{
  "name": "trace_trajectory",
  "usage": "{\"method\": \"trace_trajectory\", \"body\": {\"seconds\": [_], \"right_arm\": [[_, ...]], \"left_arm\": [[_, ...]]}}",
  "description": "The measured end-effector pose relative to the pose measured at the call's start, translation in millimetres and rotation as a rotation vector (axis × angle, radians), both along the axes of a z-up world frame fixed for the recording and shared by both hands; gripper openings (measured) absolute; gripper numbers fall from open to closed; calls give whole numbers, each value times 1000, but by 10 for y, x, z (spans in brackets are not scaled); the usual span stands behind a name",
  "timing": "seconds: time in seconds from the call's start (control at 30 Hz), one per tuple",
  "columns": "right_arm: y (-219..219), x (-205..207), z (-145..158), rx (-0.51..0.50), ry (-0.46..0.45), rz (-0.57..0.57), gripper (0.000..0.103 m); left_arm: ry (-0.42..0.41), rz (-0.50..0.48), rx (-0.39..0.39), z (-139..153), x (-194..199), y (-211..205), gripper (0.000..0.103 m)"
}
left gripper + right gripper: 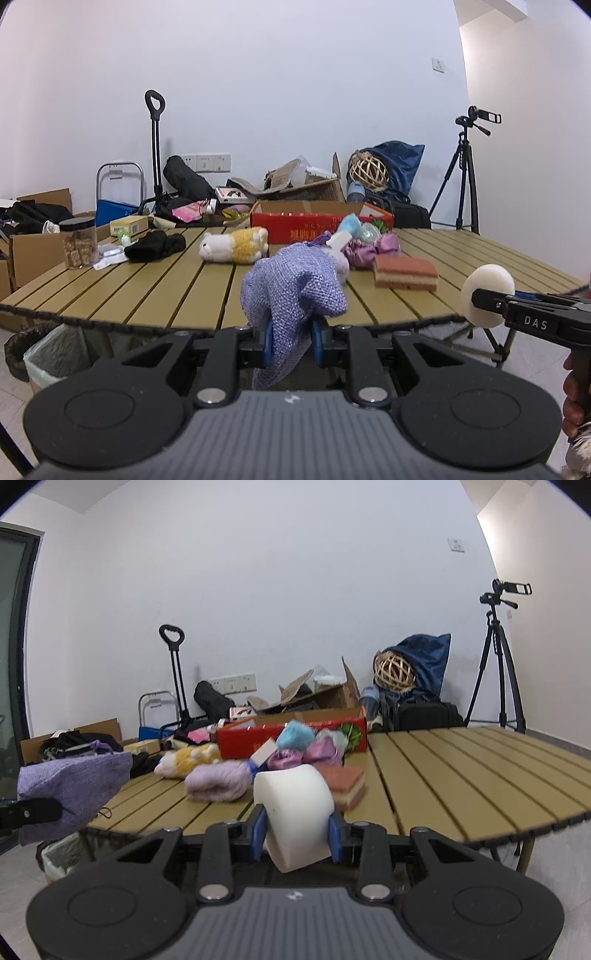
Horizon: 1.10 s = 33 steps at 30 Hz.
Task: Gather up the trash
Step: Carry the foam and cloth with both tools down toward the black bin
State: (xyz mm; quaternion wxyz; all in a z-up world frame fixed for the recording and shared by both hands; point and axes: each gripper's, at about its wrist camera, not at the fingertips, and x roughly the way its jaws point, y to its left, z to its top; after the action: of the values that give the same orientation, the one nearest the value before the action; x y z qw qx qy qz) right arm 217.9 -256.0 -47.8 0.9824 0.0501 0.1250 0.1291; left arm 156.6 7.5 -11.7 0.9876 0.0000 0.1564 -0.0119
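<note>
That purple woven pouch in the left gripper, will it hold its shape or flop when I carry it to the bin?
Likely floppy: the purple woven pouch bunches above the left gripper and droops below the fingers. Probably light, since the thin cloth sags with nothing bulging inside. Its coarse weave should resist slipping, though a dangling end might snag the table edge.

Coarse-woven purple cloth; matt white block, perhaps foam

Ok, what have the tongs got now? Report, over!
Left tongs shut on purple cloth. Right tongs shut on white foam. Both off the table edge. Lined bin below left, nothing blocking.
</note>
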Motion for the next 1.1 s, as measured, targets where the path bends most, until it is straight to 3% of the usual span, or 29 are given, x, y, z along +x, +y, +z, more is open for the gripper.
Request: {"method": "trace_trajectory", "body": {"seconds": [0.47, 1.1], "right_arm": [[326, -301, -459, -87, 195, 88, 33], [762, -406, -1010, -213, 431, 190, 33]], "left_arm": [[133, 12, 44, -369, -464, 87, 20], [327, 18, 38, -886, -557, 165, 20]]}}
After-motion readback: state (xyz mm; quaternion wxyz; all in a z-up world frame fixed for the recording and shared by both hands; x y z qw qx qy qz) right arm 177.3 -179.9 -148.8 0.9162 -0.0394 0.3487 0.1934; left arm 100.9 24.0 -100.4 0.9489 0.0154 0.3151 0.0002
